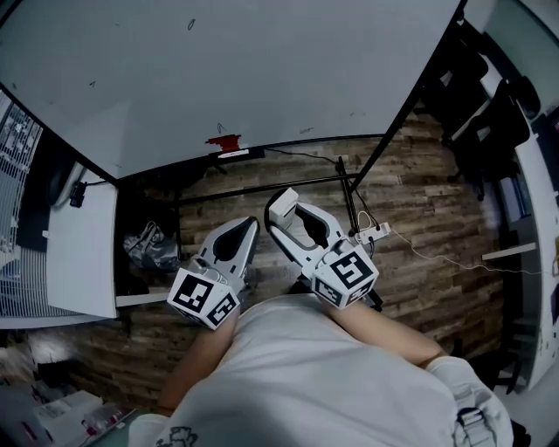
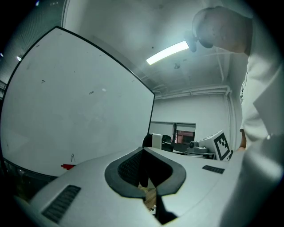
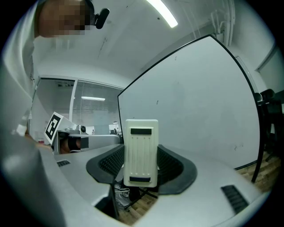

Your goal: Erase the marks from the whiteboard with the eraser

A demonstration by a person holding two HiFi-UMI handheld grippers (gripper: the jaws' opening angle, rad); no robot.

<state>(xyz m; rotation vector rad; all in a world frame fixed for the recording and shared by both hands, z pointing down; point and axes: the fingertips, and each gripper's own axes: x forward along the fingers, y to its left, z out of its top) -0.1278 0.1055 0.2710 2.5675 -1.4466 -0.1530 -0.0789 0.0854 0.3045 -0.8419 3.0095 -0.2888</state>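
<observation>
Eraser: pale block (image 3: 141,146), upright, clamped in your right tongs (image 3: 142,166), apart from the whiteboard.
Right tongs: closed on the eraser's sides; you hold them low, below the board's bottom edge, over the plank floor (image 1: 419,175).
Left tongs: (image 2: 144,153) tips pressed together, nothing between them, just beside the right pair.
Whiteboard: (image 1: 218,70) ahead of you, mostly clean.
Marks: (image 1: 190,24) a few small dark specks, scattered.
Red object: (image 1: 224,142) at the board's bottom edge; what it is, you cannot tell.

Air clear up to whiteboard (image 1: 262,70); stand crossbar (image 1: 262,189), power strip (image 1: 373,232) below; white desk (image 1: 83,249) left.
</observation>
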